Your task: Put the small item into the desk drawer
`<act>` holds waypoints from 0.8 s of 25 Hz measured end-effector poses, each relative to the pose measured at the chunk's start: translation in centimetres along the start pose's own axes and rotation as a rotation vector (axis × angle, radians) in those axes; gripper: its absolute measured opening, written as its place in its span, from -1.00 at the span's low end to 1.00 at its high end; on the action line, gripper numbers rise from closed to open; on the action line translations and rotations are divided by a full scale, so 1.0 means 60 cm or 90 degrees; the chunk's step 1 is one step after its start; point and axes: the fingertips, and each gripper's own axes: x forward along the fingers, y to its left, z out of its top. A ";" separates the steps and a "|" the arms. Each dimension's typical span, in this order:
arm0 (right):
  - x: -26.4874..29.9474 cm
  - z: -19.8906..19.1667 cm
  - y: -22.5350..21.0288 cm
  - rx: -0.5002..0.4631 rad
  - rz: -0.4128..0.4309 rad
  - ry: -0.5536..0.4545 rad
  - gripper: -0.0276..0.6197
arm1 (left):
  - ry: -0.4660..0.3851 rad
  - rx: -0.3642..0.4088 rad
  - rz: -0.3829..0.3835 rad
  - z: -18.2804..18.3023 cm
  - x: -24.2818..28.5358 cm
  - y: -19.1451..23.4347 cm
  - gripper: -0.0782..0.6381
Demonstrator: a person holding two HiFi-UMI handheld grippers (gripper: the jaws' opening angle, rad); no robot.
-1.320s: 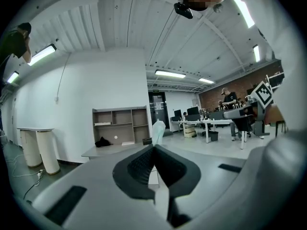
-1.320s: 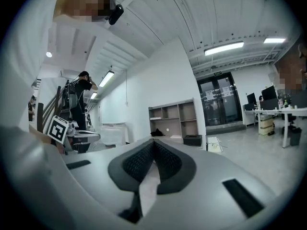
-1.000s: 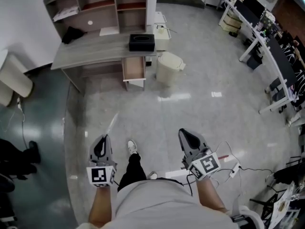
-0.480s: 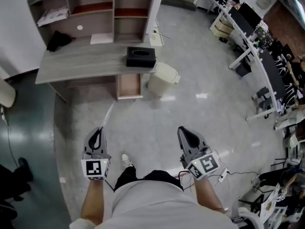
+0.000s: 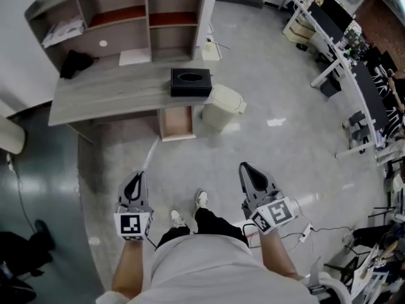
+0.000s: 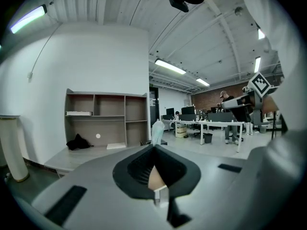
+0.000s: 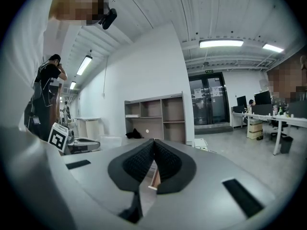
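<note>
The grey desk point(image 5: 114, 90) stands ahead, and its wooden drawer point(image 5: 176, 122) is pulled open under the right end. My left gripper point(image 5: 135, 177) is shut on a small thin pale translucent item point(image 5: 150, 156) that sticks forward out of the jaws. In the left gripper view the item point(image 6: 157, 130) rises above the jaw tips of that gripper point(image 6: 154, 147). My right gripper point(image 5: 248, 168) is shut with nothing in it, and in its own view the right gripper point(image 7: 153, 142) shows its pads meeting. Both grippers are held level over the floor, well short of the desk.
A black tissue box point(image 5: 190, 82) sits on the desk's right end. A cream waste bin point(image 5: 224, 106) stands just right of the drawer. A shelf unit point(image 5: 120, 18) tops the desk. Office desks point(image 5: 332, 43) line the far right. Cables and a power strip point(image 5: 307, 230) lie on the floor at right.
The person has stepped forward, so the desk and drawer are a little nearer. Both grippers travelled along, still shut, and the item stays in the left one.
</note>
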 end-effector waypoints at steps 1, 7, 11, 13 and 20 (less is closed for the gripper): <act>0.013 0.004 -0.008 0.001 0.006 -0.007 -0.84 | 0.000 0.003 0.006 0.003 0.009 0.004 -0.73; 0.090 0.040 -0.075 0.002 0.041 -0.044 -0.84 | -0.004 0.032 0.038 0.039 0.075 0.005 -0.73; 0.136 0.034 -0.115 0.015 0.061 -0.035 -0.84 | 0.010 0.058 0.049 0.043 0.118 0.007 -0.73; 0.154 0.020 -0.128 0.020 0.070 -0.022 -0.84 | 0.034 0.060 0.050 0.022 0.138 0.004 -0.73; 0.214 -0.048 -0.147 0.040 0.106 0.030 -0.84 | 0.144 0.123 0.043 -0.100 0.232 0.016 -0.73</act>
